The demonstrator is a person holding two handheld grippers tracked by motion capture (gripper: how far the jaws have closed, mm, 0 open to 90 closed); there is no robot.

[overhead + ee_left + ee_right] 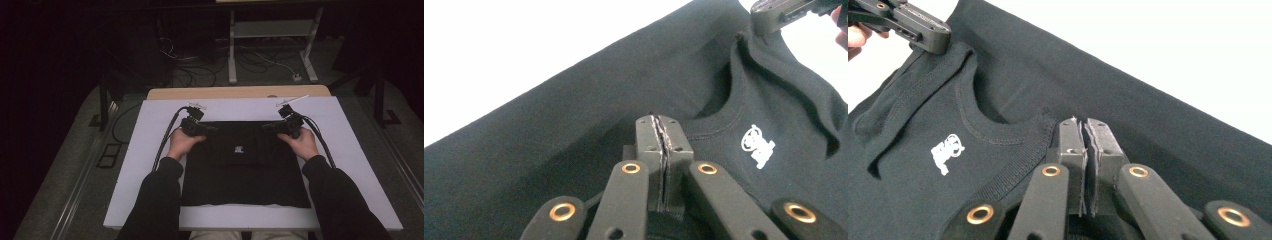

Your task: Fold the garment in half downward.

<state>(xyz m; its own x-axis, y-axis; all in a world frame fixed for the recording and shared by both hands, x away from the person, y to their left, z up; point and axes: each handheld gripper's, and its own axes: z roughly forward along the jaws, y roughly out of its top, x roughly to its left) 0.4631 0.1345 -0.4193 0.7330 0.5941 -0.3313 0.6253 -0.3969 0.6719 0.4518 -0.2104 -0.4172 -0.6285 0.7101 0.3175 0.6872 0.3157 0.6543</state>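
A black T-shirt (245, 170) lies folded flat on the white desk (130, 170), roughly centred, w/ its near hem close to the person's edge and its far edge across the middle of the desk. A small white logo (239, 149) shows on the upper middle of the fabric. In the high view both forearms in dark sleeves come up from the bottom, one each side of the shirt.

Left hand-held gripper (194, 126) sits at the shirt's far-left corner, held by the left hand (181, 144). In the left gripper view its jaws are pressed together, tips down on the black fabric beside the ribbed neckline (716, 131); a thin edge of cloth seems pinched betw. the pads, so it's clamped on the shirt. The logo (758, 145) lies to the right of the jaws there, and the other gripper shows at the top-right corner at the shirt's edge.

Right hand-held gripper (291, 125) mirrors it at the far-right corner, in the right hand (302, 144). In the right gripper view (1086, 131) the jaws are closed tight too, tips at the collar rib (1018, 160), fabric nipped betw. them. Logo (946, 152) sits left of the jaws; the left gripper appears top-left at the shirt's corner.

Cables trail from each gripper back along the desk. Floor beyond is dark, w/ a white frame (272, 30) and loose wires.
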